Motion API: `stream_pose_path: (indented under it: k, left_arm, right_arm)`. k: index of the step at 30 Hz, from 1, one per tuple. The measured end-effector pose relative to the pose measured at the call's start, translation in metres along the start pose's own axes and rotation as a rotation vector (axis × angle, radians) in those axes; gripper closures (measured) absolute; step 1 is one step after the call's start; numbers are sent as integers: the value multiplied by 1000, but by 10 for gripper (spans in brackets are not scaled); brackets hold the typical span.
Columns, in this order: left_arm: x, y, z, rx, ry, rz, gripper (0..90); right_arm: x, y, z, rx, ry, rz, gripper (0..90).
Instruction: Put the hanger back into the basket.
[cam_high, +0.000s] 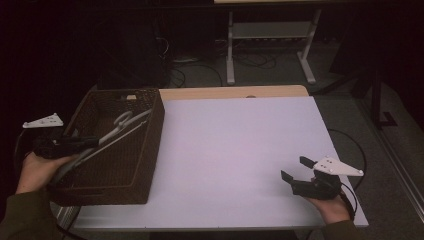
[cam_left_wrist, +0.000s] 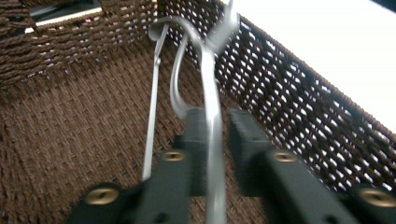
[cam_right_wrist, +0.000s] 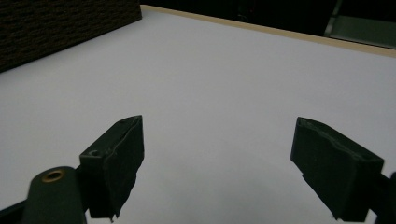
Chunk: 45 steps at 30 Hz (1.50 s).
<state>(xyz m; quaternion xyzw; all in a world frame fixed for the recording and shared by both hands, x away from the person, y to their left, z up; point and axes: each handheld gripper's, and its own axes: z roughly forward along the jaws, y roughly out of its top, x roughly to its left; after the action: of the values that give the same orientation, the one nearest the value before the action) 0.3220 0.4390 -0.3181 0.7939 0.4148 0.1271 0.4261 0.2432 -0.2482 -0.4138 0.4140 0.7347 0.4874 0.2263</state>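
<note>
A silver metal utensil (cam_high: 120, 127) with looped arms, like tongs, lies slanted inside a dark brown woven basket (cam_high: 156, 131) at the table's left. My left gripper (cam_high: 92, 142) reaches into the basket from the left. In the left gripper view the utensil's flat arm (cam_left_wrist: 212, 102) runs up between the jaws of the left gripper (cam_left_wrist: 217, 114); a gap shows beside the right pad, so the jaws stand slightly open around it. Its tip leans on the basket wall (cam_left_wrist: 289, 93). My right gripper (cam_high: 296, 169) rests open near the table's front right, with nothing between the jaws of the right gripper (cam_right_wrist: 219, 135).
A white table top (cam_high: 235, 145) stretches between the basket and the right hand, with a wooden strip (cam_high: 235, 92) at the back edge. Beyond it are dark floor, cables and a metal desk frame (cam_high: 230, 50). The basket side (cam_right_wrist: 56, 28) shows far left in the right gripper view.
</note>
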Motion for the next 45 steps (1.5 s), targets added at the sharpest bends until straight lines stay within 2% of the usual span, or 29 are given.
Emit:
stream_pose_path:
  k: [2,6,12,18,23,27,33,37,45]
  left_arm:
    - [1,-1,-1,-8,13,-4,667]
    - [-1,0,-3,-35,15,-9,555]
    - [-8,5,-3,-88,22,-12,417]
    - [-21,10,1,-127,18,-11,286]
    - [-36,14,5,-193,26,-11,209]
    - [-49,17,10,-238,29,-1,181]
    - [-71,25,18,-294,-12,16,134]
    - [-88,31,24,-350,-46,22,122]
    - [-117,38,46,-369,-102,37,31]
  right_arm:
    - [0,0,0,0,0,0,164]
    - [0,0,0,-1,1,-2,164]
    - [0,2,1,4,11,-8,162]
    - [0,6,3,6,25,-22,154]
    - [1,14,6,3,41,-27,139]
    - [0,20,8,-2,48,-30,133]
    - [-3,33,7,-28,66,-22,122]
    - [-4,44,6,-51,75,-23,86]
    - [-2,61,11,-64,105,-55,12]
